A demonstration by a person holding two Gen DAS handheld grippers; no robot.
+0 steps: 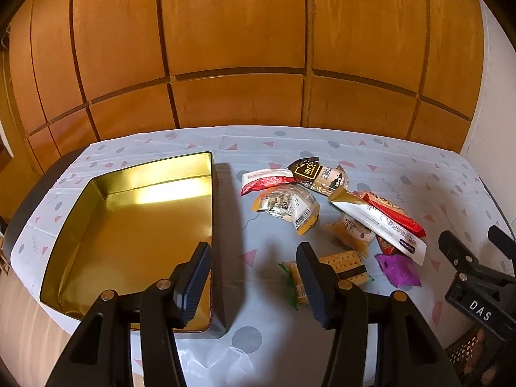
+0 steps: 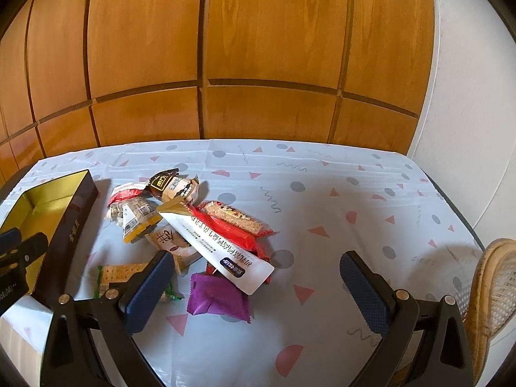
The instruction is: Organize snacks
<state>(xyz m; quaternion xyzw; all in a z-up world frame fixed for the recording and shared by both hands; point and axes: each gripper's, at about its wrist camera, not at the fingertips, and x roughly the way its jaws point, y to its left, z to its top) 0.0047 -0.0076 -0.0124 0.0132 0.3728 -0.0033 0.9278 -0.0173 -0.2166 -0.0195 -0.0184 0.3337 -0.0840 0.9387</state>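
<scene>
An open tin box (image 1: 129,225) with a gold inside stands empty at the table's left; it also shows in the right wrist view (image 2: 48,206). A loose pile of snack packets lies to its right: a long white packet (image 2: 219,248), a red bar (image 2: 238,219), a purple packet (image 2: 219,300), a cracker pack (image 1: 345,264) and a brown packet (image 1: 319,174). My left gripper (image 1: 254,261) is open and empty, above the table between the box and the pile. My right gripper (image 2: 258,277) is open and empty, over the near right side of the pile.
The table wears a pale cloth (image 2: 338,209) with triangles and dots. A wooden panelled wall (image 2: 258,64) stands behind it. A wicker chair (image 2: 493,290) is at the near right. The right gripper shows in the left wrist view (image 1: 471,245).
</scene>
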